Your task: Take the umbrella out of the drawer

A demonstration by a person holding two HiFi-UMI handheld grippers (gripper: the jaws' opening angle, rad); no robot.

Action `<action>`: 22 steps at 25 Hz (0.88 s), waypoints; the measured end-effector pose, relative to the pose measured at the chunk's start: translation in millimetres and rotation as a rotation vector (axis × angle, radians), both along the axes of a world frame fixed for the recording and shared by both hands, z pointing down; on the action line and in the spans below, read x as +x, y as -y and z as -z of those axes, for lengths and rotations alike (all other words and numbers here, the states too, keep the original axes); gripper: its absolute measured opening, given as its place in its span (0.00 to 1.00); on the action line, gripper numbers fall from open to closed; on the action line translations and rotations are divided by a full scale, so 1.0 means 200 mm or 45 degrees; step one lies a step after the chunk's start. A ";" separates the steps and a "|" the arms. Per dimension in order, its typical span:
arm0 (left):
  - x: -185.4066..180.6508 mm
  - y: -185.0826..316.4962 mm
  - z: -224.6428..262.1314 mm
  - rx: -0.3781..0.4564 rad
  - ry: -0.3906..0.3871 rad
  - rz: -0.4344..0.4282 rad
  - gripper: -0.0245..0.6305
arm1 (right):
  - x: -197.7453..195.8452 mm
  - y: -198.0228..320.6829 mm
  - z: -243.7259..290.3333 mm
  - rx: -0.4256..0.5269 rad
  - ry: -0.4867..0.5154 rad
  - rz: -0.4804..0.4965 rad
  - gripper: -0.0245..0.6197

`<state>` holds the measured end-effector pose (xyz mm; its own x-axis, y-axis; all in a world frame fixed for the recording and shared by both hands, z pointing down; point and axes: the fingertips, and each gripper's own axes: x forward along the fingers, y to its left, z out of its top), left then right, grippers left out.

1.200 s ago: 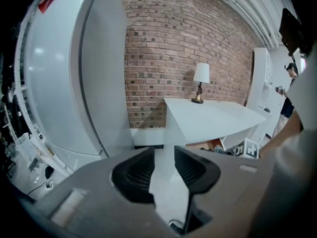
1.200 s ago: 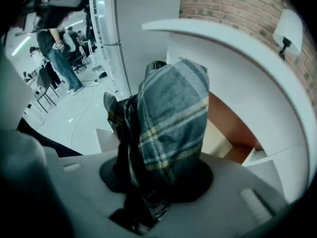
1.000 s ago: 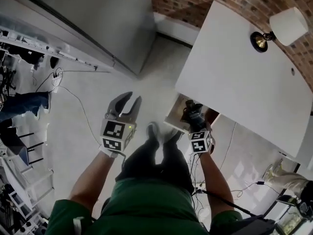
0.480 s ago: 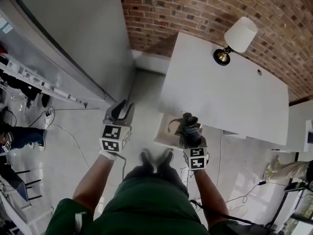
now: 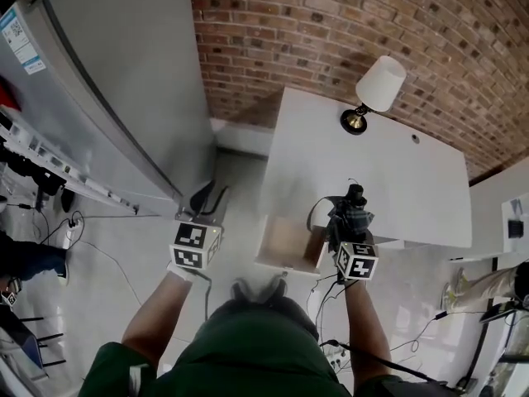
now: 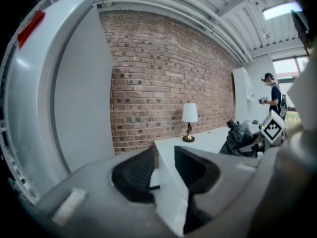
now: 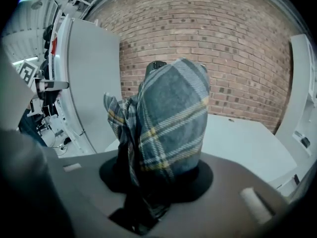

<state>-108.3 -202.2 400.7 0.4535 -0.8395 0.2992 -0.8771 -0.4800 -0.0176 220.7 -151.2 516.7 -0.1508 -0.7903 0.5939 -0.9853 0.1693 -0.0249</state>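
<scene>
A folded umbrella (image 7: 168,123) in grey plaid cloth with yellow stripes stands upright between the pads of my right gripper (image 7: 158,177), which is shut on it. In the head view the umbrella (image 5: 347,209) is held above the front edge of the white cabinet top (image 5: 388,180), just right of the open drawer (image 5: 285,259), whose wooden inside shows nothing in it. My left gripper (image 5: 207,198) hangs over the floor left of the drawer. Its jaws (image 6: 163,167) stand open with nothing between them. From the left gripper view the umbrella (image 6: 240,138) shows at the right.
A table lamp (image 5: 376,89) with a white shade stands at the back of the cabinet top, against a brick wall (image 5: 331,23). A tall grey appliance (image 5: 124,81) fills the left. Cables (image 5: 326,304) trail on the floor. A person (image 6: 272,90) stands far off.
Both grippers have risen. The right one has lifted the umbrella up out of the drawer to the level of the cabinet top. The left one has stayed open.
</scene>
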 end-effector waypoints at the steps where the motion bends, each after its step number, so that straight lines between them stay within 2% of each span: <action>1: 0.00 0.00 0.00 -0.001 -0.006 -0.009 0.22 | 0.03 0.02 0.01 0.001 -0.008 -0.016 0.27; 6: 0.04 0.02 -0.03 -0.022 -0.004 -0.031 0.22 | 0.14 0.11 0.01 -0.005 -0.012 -0.062 0.27; 11: 0.08 0.11 -0.07 -0.035 0.024 -0.006 0.22 | 0.26 0.26 -0.06 -0.046 -0.008 -0.084 0.27; 16: 0.15 0.20 -0.09 -0.059 0.062 0.049 0.22 | 0.40 0.45 -0.15 -0.106 -0.015 -0.055 0.27; 22: 0.27 0.34 -0.11 -0.075 0.070 0.112 0.22 | 0.53 0.66 -0.35 -0.255 -0.044 0.036 0.28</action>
